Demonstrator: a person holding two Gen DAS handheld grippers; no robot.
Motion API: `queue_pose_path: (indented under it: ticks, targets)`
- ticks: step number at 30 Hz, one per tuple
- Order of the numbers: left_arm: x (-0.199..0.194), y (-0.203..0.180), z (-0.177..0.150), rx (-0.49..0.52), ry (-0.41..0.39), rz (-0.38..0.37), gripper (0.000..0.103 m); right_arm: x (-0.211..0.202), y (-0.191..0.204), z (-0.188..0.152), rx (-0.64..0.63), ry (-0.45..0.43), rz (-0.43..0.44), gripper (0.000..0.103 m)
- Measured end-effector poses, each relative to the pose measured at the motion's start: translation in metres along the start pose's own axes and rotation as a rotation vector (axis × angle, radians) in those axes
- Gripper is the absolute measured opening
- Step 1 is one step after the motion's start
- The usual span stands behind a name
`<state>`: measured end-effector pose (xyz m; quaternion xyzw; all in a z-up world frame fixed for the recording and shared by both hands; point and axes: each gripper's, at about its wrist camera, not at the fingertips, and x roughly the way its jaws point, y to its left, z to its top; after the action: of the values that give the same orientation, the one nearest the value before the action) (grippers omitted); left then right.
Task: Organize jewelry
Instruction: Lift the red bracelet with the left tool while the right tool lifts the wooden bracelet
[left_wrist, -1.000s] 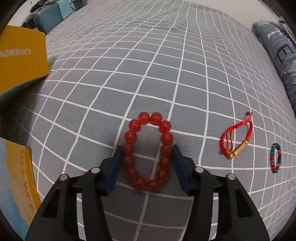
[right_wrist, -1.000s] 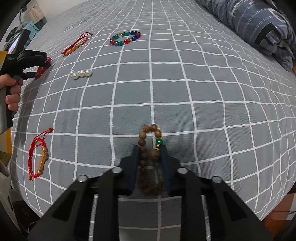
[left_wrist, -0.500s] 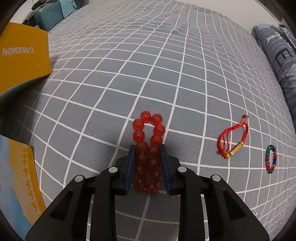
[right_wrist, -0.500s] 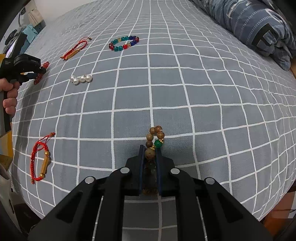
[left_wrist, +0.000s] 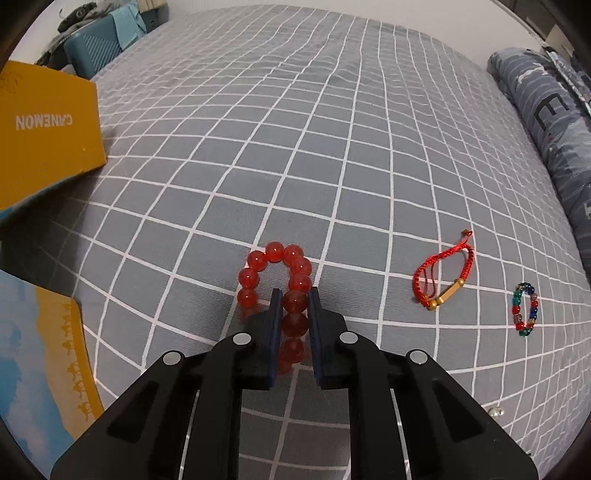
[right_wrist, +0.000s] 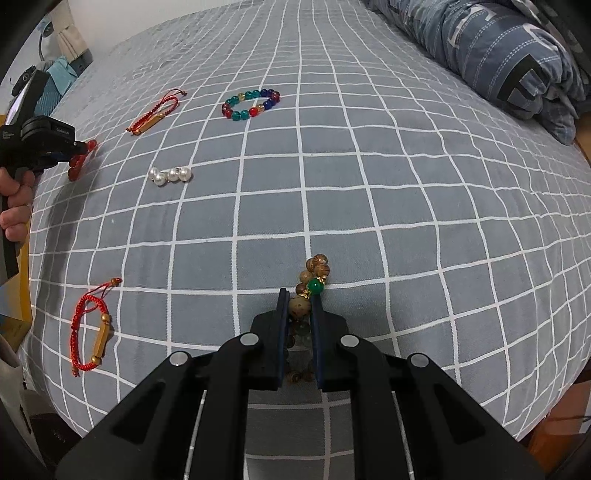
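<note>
My left gripper is shut on a red bead bracelet and holds it just over the grey checked bedspread. It also shows at the far left of the right wrist view. My right gripper is shut on a brown wooden bead bracelet with one green bead. On the bed lie a red cord bracelet with a gold tube, a multicolour bead bracelet, a second red cord bracelet and a cluster of white pearls.
A yellow box lies at the left of the bed, with a blue and yellow card below it. A folded blue patterned quilt lies along the right side. The bed's edge drops away below the right gripper.
Both grippers closed on their bracelets. The left squeezed the red bead loop flat and now holds one strand. The right pinched the wooden beads and lifted slightly.
</note>
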<state>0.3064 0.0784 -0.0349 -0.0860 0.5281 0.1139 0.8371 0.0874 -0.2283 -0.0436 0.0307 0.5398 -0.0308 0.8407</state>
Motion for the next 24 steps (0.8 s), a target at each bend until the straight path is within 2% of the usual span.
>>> queue_pose_path:
  ticks: [24]
  targets:
    - [-0.057, 0.010, -0.013, 0.020, -0.077, -0.053, 0.013, -0.028, 0.020, 0.010, -0.017, -0.117, 0.042, 0.010]
